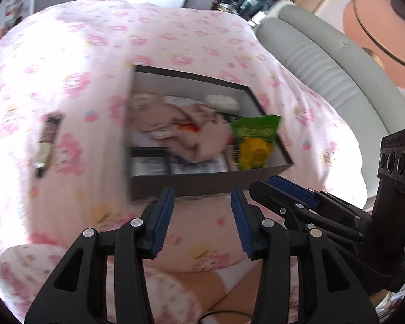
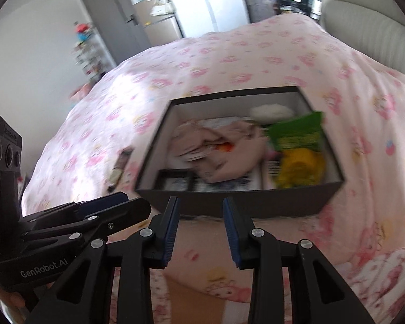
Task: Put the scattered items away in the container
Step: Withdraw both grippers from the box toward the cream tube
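**Both tongs empty above the near edge of the box**

The left tongs [image 1: 202, 221] and right tongs [image 2: 201, 229] stand part-way apart with nothing between their pads, side by side just short of the container. The box [image 1: 191, 186], dark outside and pale inside, rests on the bed [image 1: 94, 54] under a pink flowered cover. Inside it lie a beige cloth [image 1: 175, 127], a green packet [image 1: 256, 129], a yellow object [image 1: 255, 154] beneath the packet at the right end, a white bundle [image 1: 221, 101] at the far wall, and flat dark-framed items [image 1: 148, 162] along the near wall. Left of the box, apart from it, one slim dark item [image 1: 44, 145] lies on the cover; motion blur hides what it is. Judged from this, most of the tidying is done, and that item appears to be what is left.
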Tool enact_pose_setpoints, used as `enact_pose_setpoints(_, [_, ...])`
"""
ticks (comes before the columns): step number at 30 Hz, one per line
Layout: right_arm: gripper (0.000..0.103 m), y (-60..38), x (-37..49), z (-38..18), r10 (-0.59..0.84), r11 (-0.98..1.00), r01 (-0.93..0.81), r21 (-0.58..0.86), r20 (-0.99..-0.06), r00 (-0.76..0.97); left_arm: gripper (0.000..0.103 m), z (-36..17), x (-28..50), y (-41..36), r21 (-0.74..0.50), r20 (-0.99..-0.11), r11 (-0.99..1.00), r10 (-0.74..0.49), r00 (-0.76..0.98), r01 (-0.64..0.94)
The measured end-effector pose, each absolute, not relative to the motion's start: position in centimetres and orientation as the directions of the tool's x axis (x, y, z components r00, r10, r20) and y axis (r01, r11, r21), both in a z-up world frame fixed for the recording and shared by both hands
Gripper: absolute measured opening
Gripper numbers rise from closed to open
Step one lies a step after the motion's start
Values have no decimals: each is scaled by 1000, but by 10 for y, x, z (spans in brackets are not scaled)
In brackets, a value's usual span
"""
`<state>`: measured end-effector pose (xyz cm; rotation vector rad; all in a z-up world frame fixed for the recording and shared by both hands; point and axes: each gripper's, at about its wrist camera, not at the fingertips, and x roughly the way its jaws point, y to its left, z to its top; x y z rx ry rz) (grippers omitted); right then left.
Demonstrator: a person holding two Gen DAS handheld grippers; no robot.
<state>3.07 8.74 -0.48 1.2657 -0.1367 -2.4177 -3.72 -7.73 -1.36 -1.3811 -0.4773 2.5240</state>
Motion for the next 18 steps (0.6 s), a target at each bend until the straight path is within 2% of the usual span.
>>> enact_pose_setpoints(5, [30, 27, 29, -14, -483, -860, 395, 322, -765, -427, 44, -18, -19, -139, -383, -780, -921, 285, -557, 66])
enact_pose_setpoints(9, [30, -29, 18, -25, -528, -817, 460, 348, -772, -354, 45, -35, -12, -203, -446, -784, -871, 268, -560, 208])
enact_pose_setpoints(14, [30, -90, -9, -57, -532, -796, 474, 378, -810, -248, 45, -67, -28, -263, -442, -819, -816, 197, -539, 373])
enact_pose_setpoints(18, [30, -129, -35, -94, -529, -784, 460, 417, -836, -144, 45, -102, -51, -300, -491, -834, -720, 227, -503, 490])
